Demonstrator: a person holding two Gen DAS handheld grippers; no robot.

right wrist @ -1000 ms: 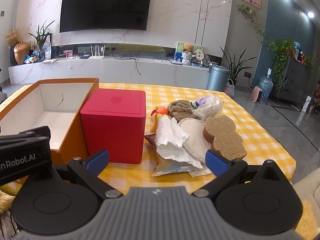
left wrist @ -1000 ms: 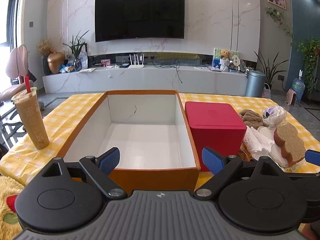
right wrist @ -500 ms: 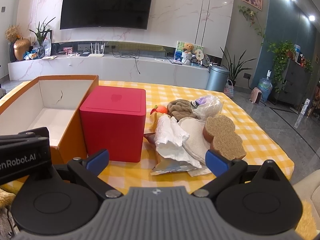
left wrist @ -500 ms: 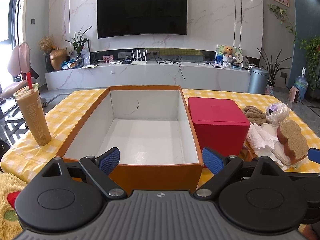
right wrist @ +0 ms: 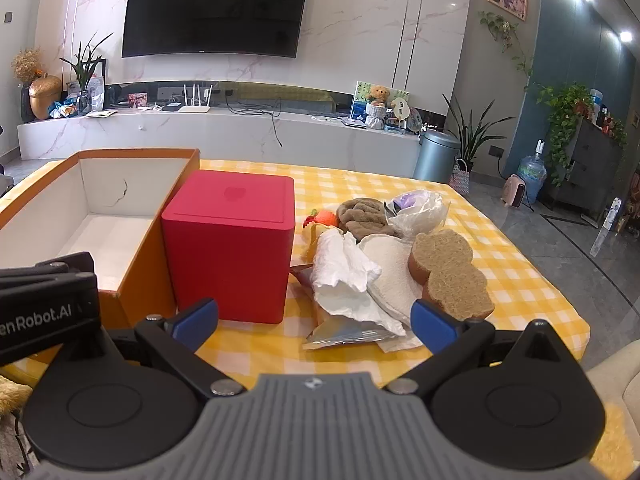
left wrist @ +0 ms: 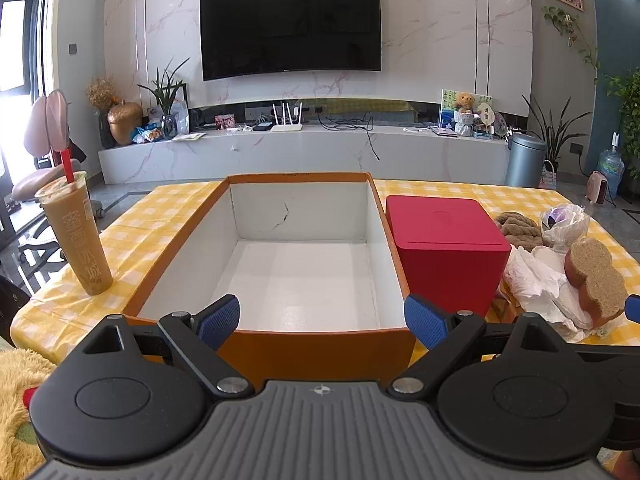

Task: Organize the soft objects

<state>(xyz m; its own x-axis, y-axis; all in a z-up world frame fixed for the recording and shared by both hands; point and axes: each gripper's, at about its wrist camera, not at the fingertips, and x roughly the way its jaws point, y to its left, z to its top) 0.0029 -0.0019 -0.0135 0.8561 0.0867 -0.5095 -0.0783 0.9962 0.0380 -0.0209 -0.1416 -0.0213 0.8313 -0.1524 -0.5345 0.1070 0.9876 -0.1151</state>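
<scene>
left gripper [left wrist: 322, 316] raised slightly, orange box [left wrist: 320, 350] lower in view

My left wrist camera sits low behind the left gripper [left wrist: 322, 320], looking forward over the near edge of the counter [left wrist: 132, 240] — straight into the orange box [left wrist: 320, 354], which fills the middle of the view at close range. My right wrist camera, behind the right gripper [right wrist: 316, 318], faces the same way from a spot further right, near the pile of soft things [right wrist: 384, 264]. Both views share the red box [left wrist: 444, 248] [right wrist: 232, 244], the orange box [right wrist: 120, 200], that pile [left wrist: 560, 268] and the TV wall [left wrist: 290, 26] [right wrist: 216, 6] far behind. The left gripper's body also shows at the right view's left edge.
</scene>
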